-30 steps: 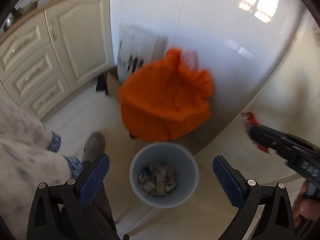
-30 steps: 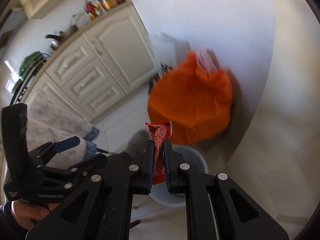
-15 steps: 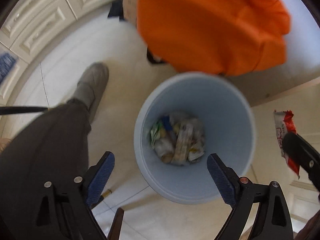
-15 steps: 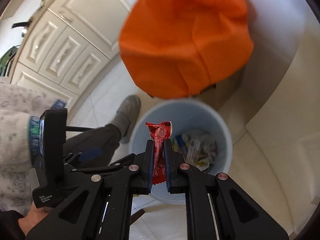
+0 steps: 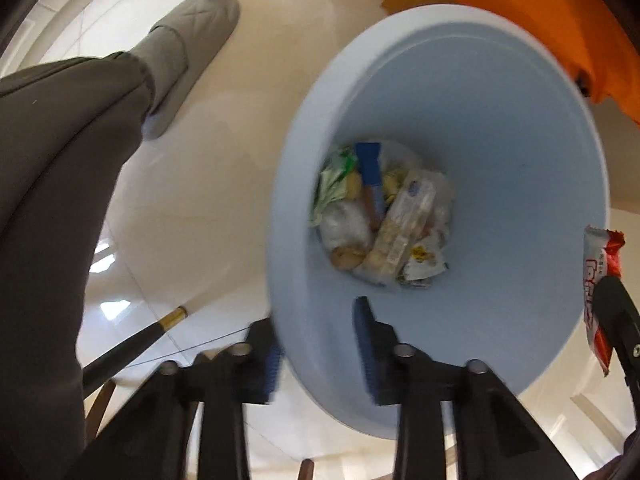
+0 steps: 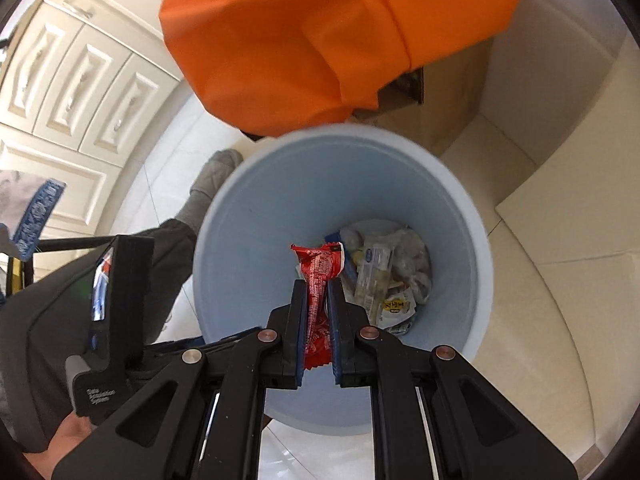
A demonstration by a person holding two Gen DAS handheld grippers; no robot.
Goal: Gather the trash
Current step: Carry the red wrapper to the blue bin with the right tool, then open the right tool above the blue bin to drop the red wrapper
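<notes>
Over the bin: red snack wrapper (image 6: 318, 280) is pinched upright, its top end poking above the bin's opening; from the left wrist view it shows at the right edge (image 5: 598, 280).
Right gripper (image 6: 318, 312): jaws clamped tight on the wrapper, blue pads on both sides.
Left gripper (image 5: 318, 348): jaws straddling the bin's near rim, one finger outside, one inside; blurred, so contact can't be told.
Bin (image 6: 280, 208): pale blue, round, on the tiled floor (image 5: 192, 200).
Inside: crumpled packets and scraps (image 5: 380, 216) at the bottom.
Behind: orange bag (image 6: 320, 32), touching the far rim.
Left side: grey slipper (image 5: 188, 52) on the floor, cream cabinets (image 6: 72, 92) beyond.
</notes>
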